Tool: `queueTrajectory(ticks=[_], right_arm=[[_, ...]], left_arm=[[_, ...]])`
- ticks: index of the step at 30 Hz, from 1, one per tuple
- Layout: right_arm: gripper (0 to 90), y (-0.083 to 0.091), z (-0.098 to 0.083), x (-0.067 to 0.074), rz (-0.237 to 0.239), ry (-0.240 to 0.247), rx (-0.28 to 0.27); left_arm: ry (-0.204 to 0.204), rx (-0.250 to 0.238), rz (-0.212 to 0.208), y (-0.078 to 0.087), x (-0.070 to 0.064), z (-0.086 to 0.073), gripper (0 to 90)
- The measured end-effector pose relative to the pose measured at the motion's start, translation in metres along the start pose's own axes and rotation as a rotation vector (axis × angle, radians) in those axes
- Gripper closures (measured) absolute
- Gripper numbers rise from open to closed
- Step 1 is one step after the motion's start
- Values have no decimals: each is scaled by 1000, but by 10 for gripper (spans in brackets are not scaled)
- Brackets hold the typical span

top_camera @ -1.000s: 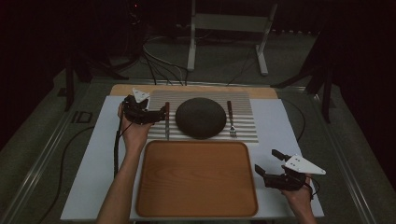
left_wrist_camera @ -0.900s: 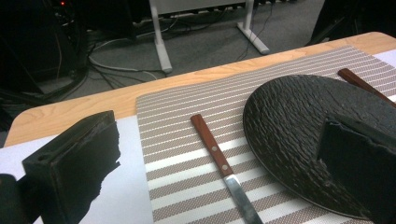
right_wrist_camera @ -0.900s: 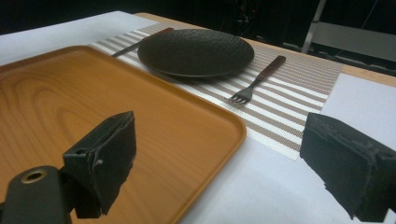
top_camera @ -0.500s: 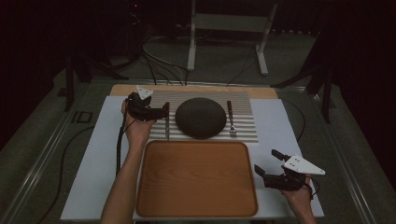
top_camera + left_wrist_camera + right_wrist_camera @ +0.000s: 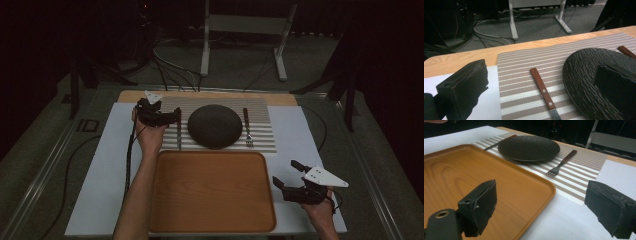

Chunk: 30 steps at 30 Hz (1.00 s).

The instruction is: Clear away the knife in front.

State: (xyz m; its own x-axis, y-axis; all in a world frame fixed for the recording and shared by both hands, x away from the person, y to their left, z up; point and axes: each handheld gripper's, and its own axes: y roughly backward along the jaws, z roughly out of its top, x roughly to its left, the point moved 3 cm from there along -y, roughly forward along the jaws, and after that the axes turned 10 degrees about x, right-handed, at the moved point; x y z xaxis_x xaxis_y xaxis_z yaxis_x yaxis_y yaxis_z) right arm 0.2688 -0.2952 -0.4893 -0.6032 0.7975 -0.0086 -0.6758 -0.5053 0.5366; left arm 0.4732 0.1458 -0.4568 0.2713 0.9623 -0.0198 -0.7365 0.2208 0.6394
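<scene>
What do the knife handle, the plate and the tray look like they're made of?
Knife: handle looks like reddish-brown wood with two metal rivets; the blade looks like steel. Plate: matte black with a rough, pitted texture, probably stoneware or ceramic, though that is uncertain. Tray: wood or wood veneer with a smooth satin finish and clear grain lines.

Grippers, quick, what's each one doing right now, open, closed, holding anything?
Left gripper: open, empty, jaws spread over the knife on the striped mat.
Right gripper: open, empty, beside the wooden tray.
</scene>
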Motion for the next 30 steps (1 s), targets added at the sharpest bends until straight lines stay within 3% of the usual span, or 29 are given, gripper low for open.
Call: queueTrajectory(ticks=[11, 15, 19, 22, 30], right_arm=[[109, 0, 0, 0, 2, 0, -2], [109, 0, 0, 0, 3, 0, -2], [109, 0, 0, 1, 5, 3, 0], [109, 0, 0, 1, 5, 5, -1], [109, 0, 0, 1, 7, 5, 0]], left_arm=[[37, 24, 7, -21, -2, -7, 3], [33, 40, 8, -27, -6, -9, 4], [30, 91, 7, -40, -15, -16, 9], [50, 120, 0, -47, -19, -20, 18], [89, 228, 1, -58, -17, -27, 129]])
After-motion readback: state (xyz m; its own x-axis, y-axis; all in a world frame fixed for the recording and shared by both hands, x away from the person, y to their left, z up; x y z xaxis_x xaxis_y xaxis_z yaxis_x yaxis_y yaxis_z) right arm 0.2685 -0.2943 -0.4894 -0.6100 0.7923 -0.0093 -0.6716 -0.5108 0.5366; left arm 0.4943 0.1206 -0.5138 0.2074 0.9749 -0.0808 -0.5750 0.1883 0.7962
